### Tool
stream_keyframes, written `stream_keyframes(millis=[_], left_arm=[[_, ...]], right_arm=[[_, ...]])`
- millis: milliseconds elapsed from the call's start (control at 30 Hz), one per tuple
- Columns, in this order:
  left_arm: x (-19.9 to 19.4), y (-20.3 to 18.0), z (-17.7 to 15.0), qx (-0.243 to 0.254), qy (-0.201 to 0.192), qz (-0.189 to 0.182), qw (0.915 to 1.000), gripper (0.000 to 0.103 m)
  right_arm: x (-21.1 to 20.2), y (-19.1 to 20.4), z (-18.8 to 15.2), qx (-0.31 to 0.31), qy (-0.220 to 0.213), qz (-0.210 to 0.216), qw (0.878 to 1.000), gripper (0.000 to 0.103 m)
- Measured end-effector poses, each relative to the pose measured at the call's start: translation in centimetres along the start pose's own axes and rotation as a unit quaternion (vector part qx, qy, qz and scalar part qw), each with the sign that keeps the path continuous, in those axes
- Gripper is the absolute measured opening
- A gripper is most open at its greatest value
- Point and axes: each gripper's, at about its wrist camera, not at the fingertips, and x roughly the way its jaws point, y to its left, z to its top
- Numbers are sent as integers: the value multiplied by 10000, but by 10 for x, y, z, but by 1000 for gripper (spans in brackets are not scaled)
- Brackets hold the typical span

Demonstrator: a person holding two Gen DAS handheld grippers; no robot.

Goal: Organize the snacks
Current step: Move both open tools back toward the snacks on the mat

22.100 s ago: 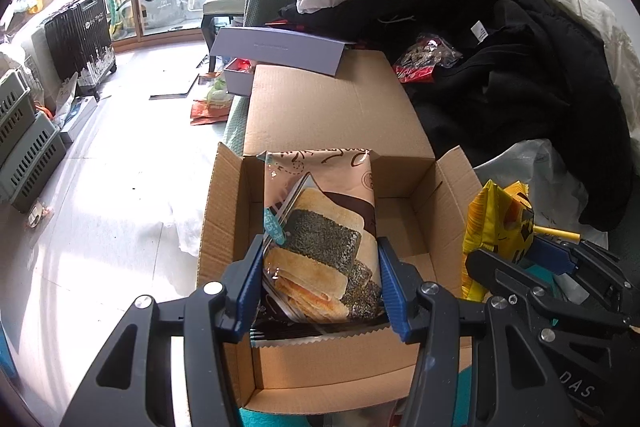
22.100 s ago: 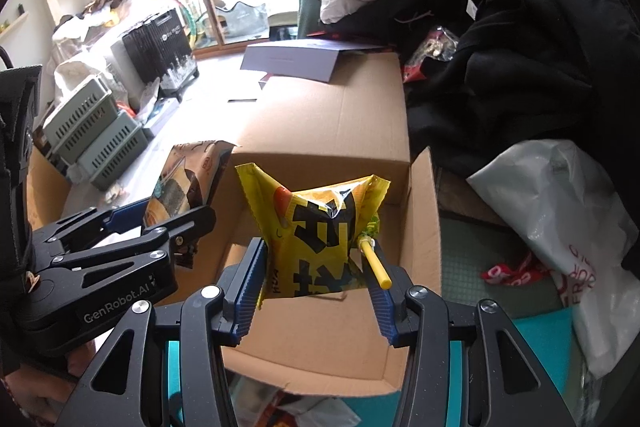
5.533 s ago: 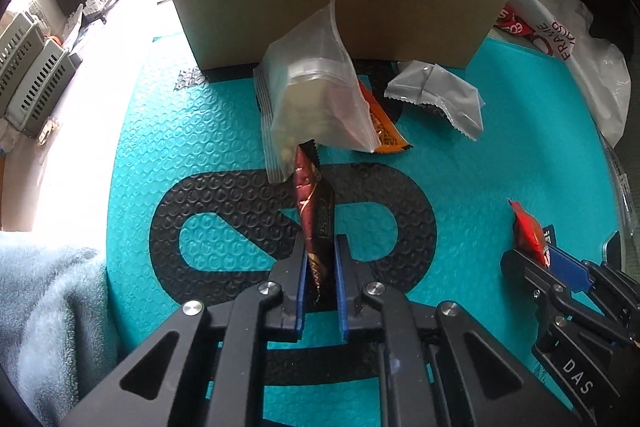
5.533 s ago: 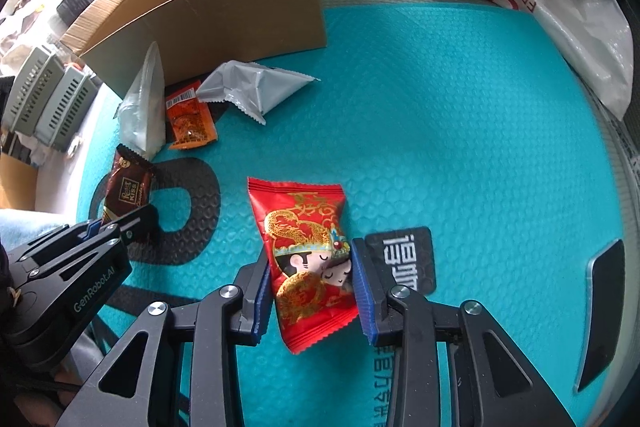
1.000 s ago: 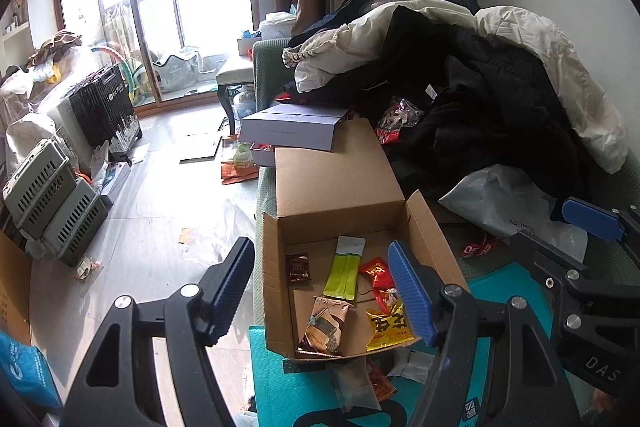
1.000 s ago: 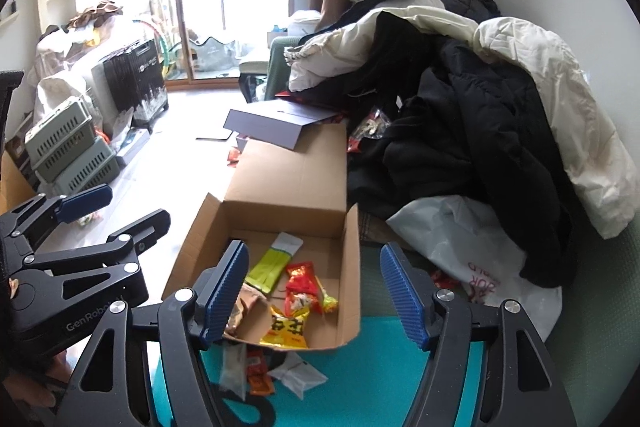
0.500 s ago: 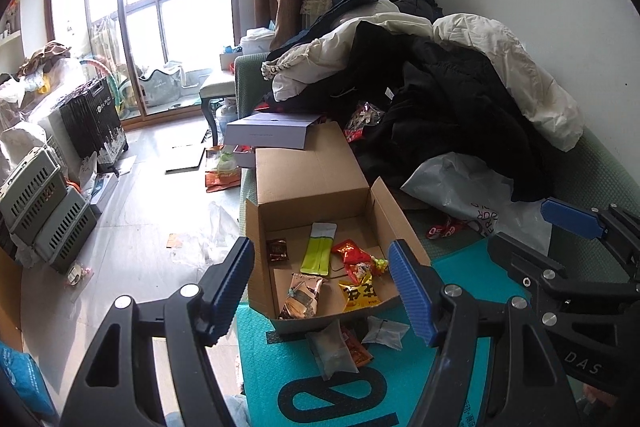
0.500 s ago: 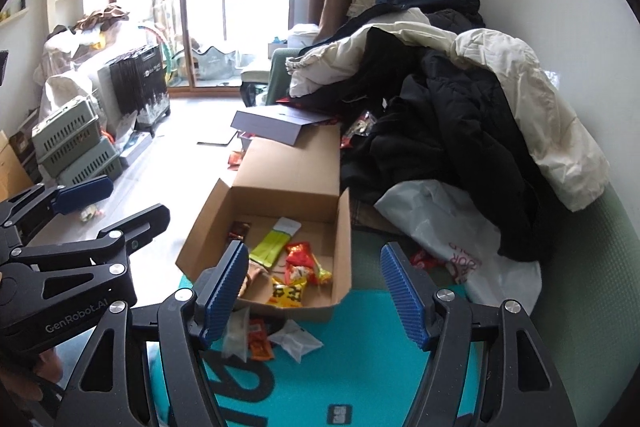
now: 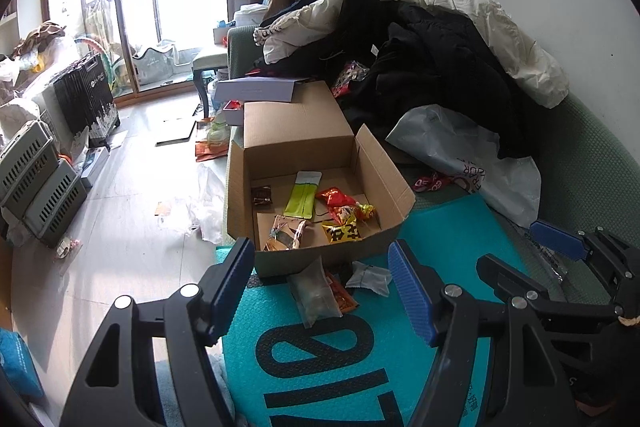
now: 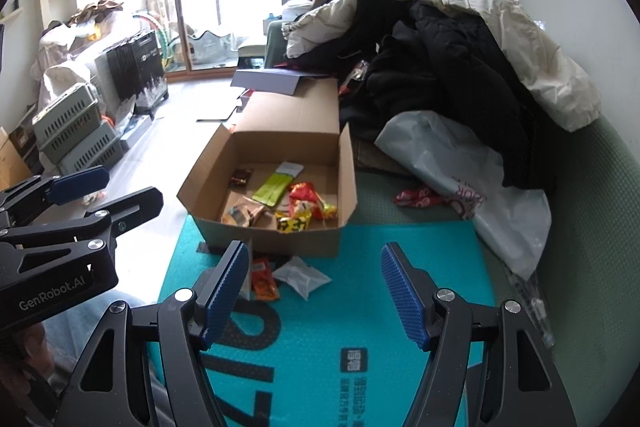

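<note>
An open cardboard box (image 9: 382,183) (image 10: 348,179) stands at the far edge of a teal mat (image 9: 420,227) (image 10: 360,307). Inside lie several snacks: a green pouch (image 9: 304,195) (image 10: 276,185), a red packet (image 9: 334,197) (image 10: 304,193), a yellow bag (image 9: 342,231) (image 10: 294,223), a brown bag (image 9: 286,233) and a small dark bar (image 9: 262,195). On the mat in front of the box lie a clear bag (image 9: 316,293), an orange packet (image 10: 264,279) and a silver packet (image 9: 370,277) (image 10: 302,275). My left gripper (image 9: 322,281) and right gripper (image 10: 312,285) are both open and empty, held above the mat.
A pile of coats (image 9: 420,39) and a white plastic bag (image 9: 472,151) lie on the green sofa (image 10: 580,195) right of the box. A purple folder (image 9: 256,89) rests on the box's back flap. Grey crates (image 9: 36,171) and clutter stand on the floor at left.
Both grippers have pulled back from the box and tilted down a little, so more of the teal mat shows. Both stay open and empty.
</note>
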Motion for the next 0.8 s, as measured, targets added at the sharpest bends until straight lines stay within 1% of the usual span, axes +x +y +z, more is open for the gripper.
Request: stream_keyframes(millis=[167, 367, 567, 800], left_arm=[[10, -3, -29, -44, 270, 1, 9996, 69], [23, -2, -57, -221, 572, -126, 9980, 69], [43, 3, -82, -498, 884, -196, 9946, 69], [74, 15, -102, -855, 1220, -194, 9887, 69]], right_arm=[[9, 3, -30, -5, 182, 168, 9997, 69], [22, 4, -59, 145, 463, 431, 9979, 69], [43, 1, -80, 264, 737, 549, 9954, 69], [77, -3, -98, 328, 1089, 643, 9914, 69]])
